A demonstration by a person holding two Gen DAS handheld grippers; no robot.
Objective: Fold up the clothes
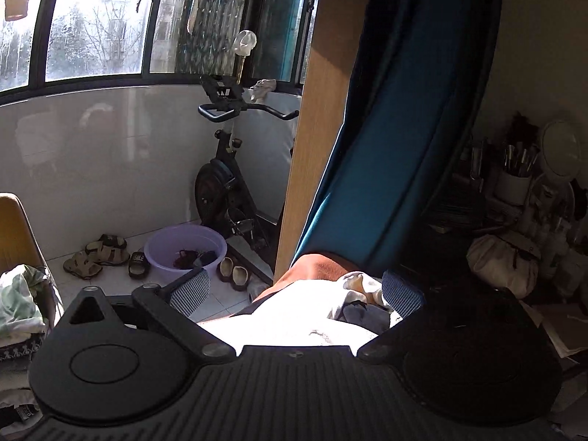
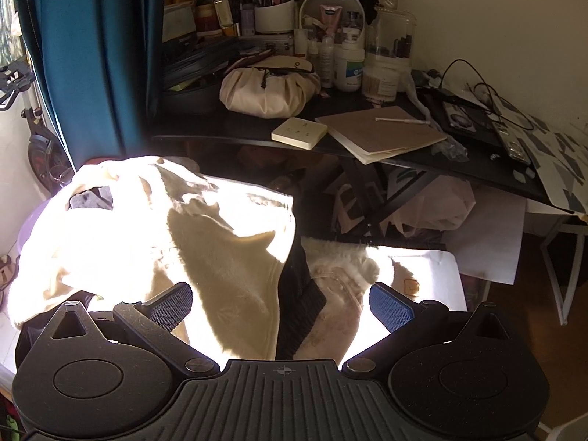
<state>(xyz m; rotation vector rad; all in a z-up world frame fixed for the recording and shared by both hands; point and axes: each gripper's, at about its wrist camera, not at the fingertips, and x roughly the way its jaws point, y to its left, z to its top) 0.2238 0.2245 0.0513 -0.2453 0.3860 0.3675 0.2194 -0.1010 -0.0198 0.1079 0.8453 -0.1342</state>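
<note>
A cream fleece garment (image 2: pixel 154 242) lies heaped in bright sun on a low surface, its grey lining showing at the far left. A black ribbed piece (image 2: pixel 299 305) and a pale pink garment (image 2: pixel 338 294) lie beside it. My right gripper (image 2: pixel 281 305) is open just above this pile, fingers either side of it. In the left wrist view the same white cloth (image 1: pixel 290 316) lies below my left gripper (image 1: pixel 296 294), which is open and empty.
A teal curtain (image 1: pixel 400 117) hangs beside a wooden door frame (image 1: pixel 323 110). An exercise bike (image 1: pixel 228 169), a purple basin (image 1: pixel 185 250) and sandals stand on the balcony floor. A black desk (image 2: pixel 422 161) crowded with cosmetics, a notebook (image 2: pixel 386 132) and cables stands behind the pile.
</note>
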